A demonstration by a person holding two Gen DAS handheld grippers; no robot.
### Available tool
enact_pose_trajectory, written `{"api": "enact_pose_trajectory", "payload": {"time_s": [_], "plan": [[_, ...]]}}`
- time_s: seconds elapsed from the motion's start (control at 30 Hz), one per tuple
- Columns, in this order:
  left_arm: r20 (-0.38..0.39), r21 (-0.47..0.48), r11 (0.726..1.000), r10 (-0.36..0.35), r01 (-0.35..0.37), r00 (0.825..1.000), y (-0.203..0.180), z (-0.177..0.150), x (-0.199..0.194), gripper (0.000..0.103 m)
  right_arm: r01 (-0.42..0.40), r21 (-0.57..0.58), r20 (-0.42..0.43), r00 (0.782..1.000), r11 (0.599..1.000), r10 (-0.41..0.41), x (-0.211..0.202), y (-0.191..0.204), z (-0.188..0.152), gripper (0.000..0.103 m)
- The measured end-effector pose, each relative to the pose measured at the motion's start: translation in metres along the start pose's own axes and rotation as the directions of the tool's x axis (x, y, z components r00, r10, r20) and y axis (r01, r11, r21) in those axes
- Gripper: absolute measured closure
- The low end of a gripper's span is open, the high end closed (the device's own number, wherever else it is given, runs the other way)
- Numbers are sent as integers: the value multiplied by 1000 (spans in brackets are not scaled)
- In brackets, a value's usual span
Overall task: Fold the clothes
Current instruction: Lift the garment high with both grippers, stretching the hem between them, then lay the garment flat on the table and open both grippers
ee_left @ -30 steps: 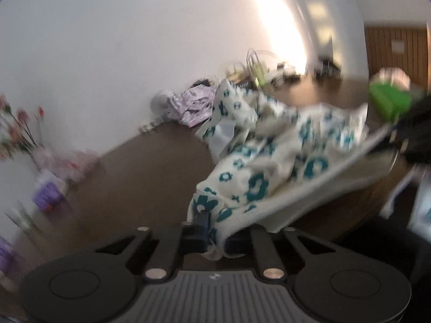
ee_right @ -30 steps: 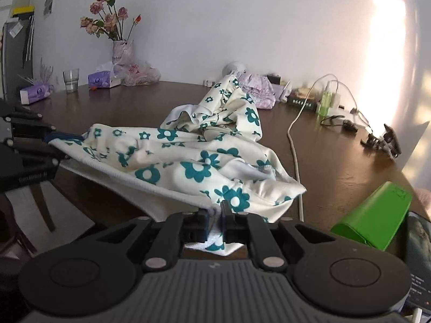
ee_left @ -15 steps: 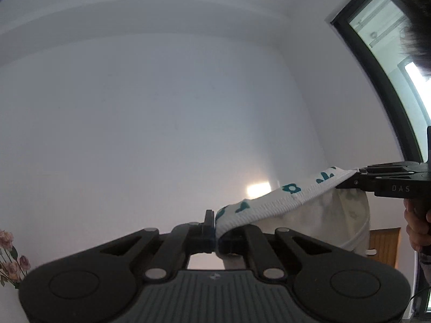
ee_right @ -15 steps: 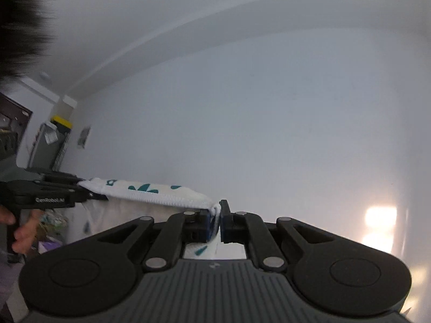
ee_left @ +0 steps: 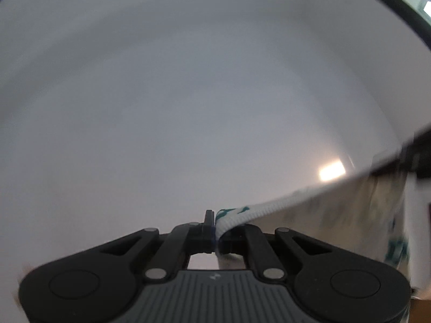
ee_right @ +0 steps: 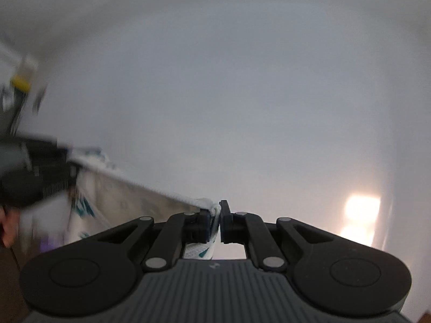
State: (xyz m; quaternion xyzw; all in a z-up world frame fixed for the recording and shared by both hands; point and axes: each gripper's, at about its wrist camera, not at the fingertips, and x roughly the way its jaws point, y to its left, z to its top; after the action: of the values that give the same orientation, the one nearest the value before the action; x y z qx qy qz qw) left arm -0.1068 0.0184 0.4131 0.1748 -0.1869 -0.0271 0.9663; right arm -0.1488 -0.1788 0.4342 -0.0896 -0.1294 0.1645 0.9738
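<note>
Held up in the air before a white wall [ee_left: 188, 94]: white garment [ee_left: 336, 215] with teal flowers, ribbed hem stretched between left gripper [ee_left: 215, 232] and right gripper [ee_right: 214, 222], both clamped on its corners. Soft, light, limp (probably easy to slip); best gripped at hem corners.

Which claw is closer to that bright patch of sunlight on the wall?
Probably the right claw: the sunlight patch is big, just to its right. The left claw sees it smaller, beyond the cloth.
</note>
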Motion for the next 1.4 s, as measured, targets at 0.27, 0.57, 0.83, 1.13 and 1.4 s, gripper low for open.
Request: {"api": "enact_pose_trajectory", "payload": {"time_s": [0.27, 0.57, 0.83, 1.13, 1.4], "plan": [[19, 34, 997, -70, 69, 997, 1, 9, -99, 98, -85, 24, -24, 996, 996, 86, -89, 32, -15, 97], [-735, -380, 914, -390, 139, 555, -30, -272, -172, 90, -308, 331, -620, 642, 892, 452, -101, 143, -290, 91], [-621, -598, 801, -478, 19, 621, 3, -277, -162, 45, -205, 555, -483, 709, 806, 513, -92, 73, -309, 48], [-674, -509, 859, -368, -42, 641, -31, -253, -137, 46, -58, 337, -686, 668, 940, 288, -47, 76, -374, 78], [-630, -459, 865, -478, 203, 612, -95, -239, -138, 38, -160, 539, -628, 578, 827, 521, -51, 100, -369, 85]]}}
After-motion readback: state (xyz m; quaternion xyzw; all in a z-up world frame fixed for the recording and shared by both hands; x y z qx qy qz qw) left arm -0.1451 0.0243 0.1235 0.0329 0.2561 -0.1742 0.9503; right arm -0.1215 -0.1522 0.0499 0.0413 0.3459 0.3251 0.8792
